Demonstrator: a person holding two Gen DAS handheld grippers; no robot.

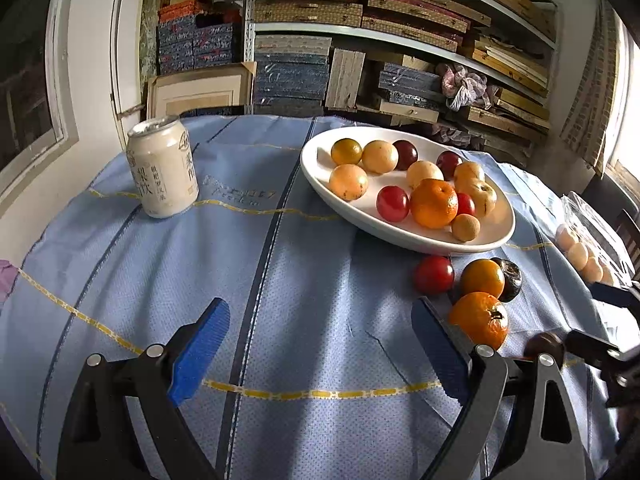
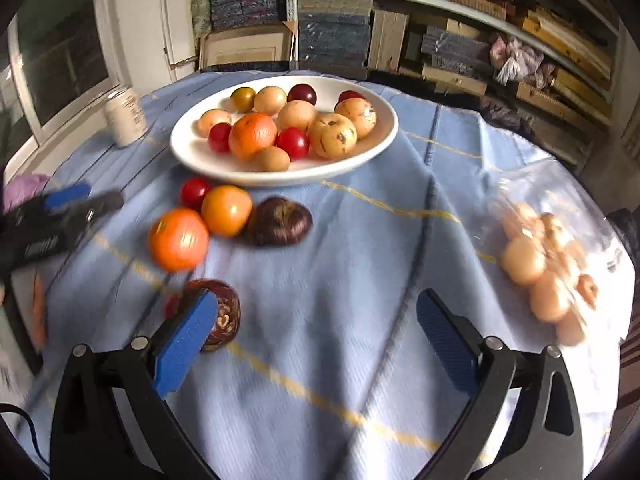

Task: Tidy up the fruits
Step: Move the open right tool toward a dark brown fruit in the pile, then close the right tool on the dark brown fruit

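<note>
In the left wrist view, the left gripper [image 1: 320, 344] hangs with its blue ribbed pads spread wide over bare pale-blue woven tablecloth [image 1: 280, 288], nothing between them. Ahead and right of its tips sits the glossy white oval ceramic plate [image 1: 320, 176] of round fruits; just beside its right pad lies a dimpled orange mandarin [image 1: 480, 318]. Only this view shows the cream aluminium drink can [image 1: 163, 172] sharply, ahead-left.

In the right wrist view, blurred, the right gripper [image 2: 316, 328] is likewise spread, empty. A dark brown, wrinkled round fruit [image 2: 228, 316] sits against its left pad. A clear plastic bag of pale peach-coloured fruits [image 2: 548, 264] lies ahead-right, seen fully only here.
</note>
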